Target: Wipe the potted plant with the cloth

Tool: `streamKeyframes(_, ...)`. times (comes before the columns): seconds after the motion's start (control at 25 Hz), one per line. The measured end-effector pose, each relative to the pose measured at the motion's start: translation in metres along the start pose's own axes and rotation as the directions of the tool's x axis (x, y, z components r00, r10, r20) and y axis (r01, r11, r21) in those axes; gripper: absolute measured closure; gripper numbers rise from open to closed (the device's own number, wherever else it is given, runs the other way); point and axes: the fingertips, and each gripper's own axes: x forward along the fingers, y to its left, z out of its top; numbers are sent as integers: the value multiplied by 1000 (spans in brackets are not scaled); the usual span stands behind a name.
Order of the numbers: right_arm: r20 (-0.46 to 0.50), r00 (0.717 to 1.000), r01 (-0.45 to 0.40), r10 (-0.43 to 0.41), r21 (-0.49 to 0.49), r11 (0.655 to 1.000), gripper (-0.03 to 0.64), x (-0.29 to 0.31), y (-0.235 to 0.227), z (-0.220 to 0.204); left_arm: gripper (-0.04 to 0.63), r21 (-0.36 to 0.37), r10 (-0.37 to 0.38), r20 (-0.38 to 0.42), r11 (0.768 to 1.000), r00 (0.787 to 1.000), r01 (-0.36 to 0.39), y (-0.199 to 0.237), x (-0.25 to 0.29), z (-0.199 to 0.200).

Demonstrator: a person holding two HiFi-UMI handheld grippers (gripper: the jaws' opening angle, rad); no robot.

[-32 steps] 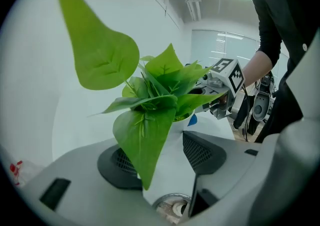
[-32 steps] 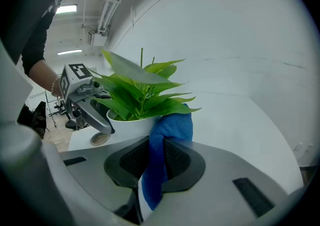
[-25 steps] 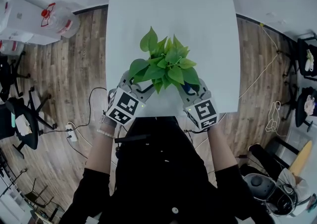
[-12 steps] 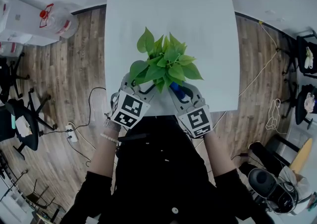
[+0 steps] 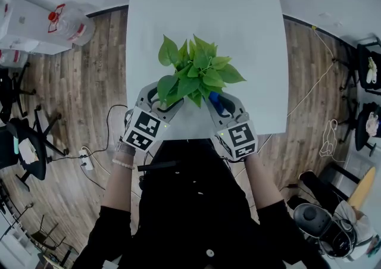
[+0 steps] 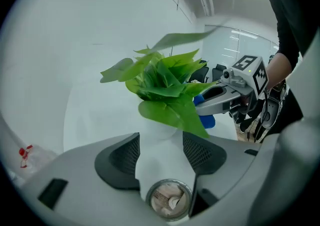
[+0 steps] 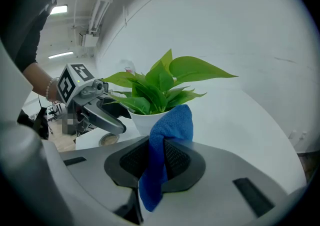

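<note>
A leafy green plant (image 5: 193, 71) in a white pot (image 7: 145, 120) stands near the front edge of the white table (image 5: 202, 6). My left gripper (image 5: 168, 99) reaches in under the leaves from the left, its jaws set wide around the pot (image 6: 160, 137) and closed on its sides. At the plant's right, my right gripper (image 5: 215, 102) is shut on a blue cloth (image 7: 172, 125). The cloth sticks up beyond its pads (image 7: 176, 157), right next to the pot and the lower leaves. The left gripper view also shows that cloth (image 6: 205, 119) behind the leaves.
The table's near edge (image 5: 196, 138) lies just behind both grippers, against the person's dark clothing. On the wooden floor to the left are a water jug (image 5: 68, 24), an office chair (image 5: 24, 143) and cables (image 5: 89, 158). More chairs and bags stand at the right.
The plant has shifted a little to the left and farther onto the table, along with the left gripper. The right gripper with the cloth has edged in closer under the right-hand leaves.
</note>
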Motion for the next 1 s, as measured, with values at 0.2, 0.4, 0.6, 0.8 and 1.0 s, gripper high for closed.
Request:
streamKeyframes(0.2,-6,1000,19,-19,-1,1000,532,15,-12,3,319,20,-16,25,1000,1000,15,26,-6,2)
streamKeyframes(0.4,-7,1000,15,-15,-36,999,532,24,-22,6,276,94,-63,36,994,997,59,26,1,9)
streamKeyframes(0.6,-2,1000,3,-3,-79,997,532,27,-32,16,262,102,-97,64,991,993,90,19,12,26)
streamKeyframes(0.8,-1,1000,9,-9,-111,994,532,26,-38,20,265,122,-88,84,989,993,77,13,20,38)
streamKeyframes(1.0,-2,1000,5,-5,-123,992,532,23,-25,17,272,93,-65,83,994,994,58,12,18,33)
